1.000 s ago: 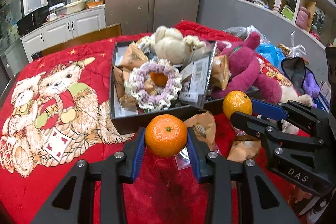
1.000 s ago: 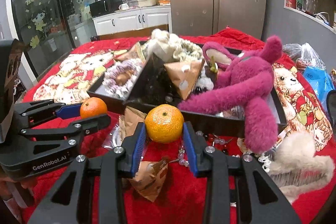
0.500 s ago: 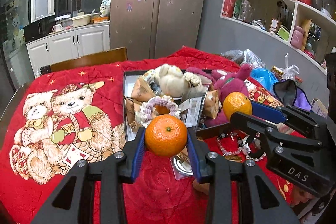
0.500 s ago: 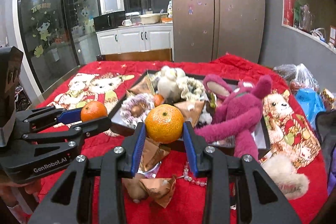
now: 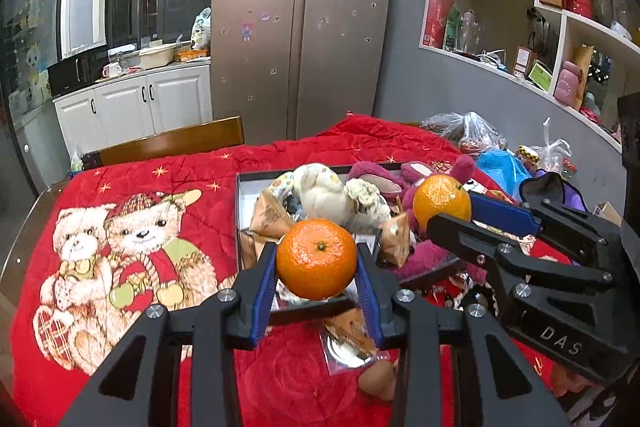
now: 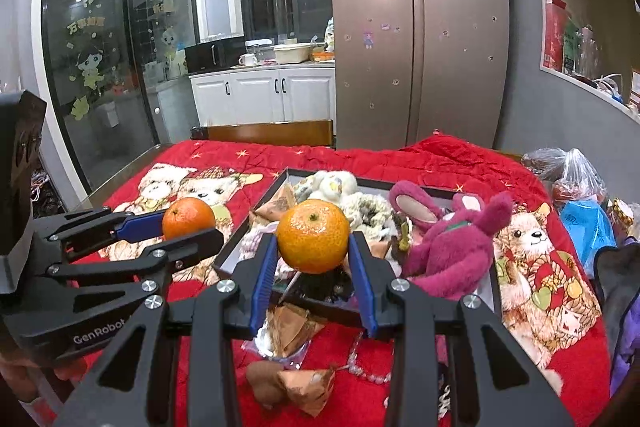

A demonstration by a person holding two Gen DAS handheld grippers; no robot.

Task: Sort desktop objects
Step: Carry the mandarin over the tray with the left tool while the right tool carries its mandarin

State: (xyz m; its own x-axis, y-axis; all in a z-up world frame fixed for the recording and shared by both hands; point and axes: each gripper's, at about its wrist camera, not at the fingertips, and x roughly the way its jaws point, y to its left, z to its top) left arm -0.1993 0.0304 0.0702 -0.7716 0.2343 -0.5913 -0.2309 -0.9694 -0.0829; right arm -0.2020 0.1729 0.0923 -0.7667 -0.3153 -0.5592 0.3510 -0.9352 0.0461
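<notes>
Left hand-held gripper (image 5: pixel 316 269) clamped on orange (image 5: pixel 316 259) between blue pads, right hand-held gripper (image 6: pixel 312 259) clamped on second orange (image 6: pixel 313 241), both raised above cluttered tray (image 6: pixel 256 233) on red-covered bench (image 5: pixel 132 187)

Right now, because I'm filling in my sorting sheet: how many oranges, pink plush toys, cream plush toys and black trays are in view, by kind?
Oranges: 2
Pink plush toy: 1
Cream plush toy: 1
Black tray: 1
Total: 5
</notes>
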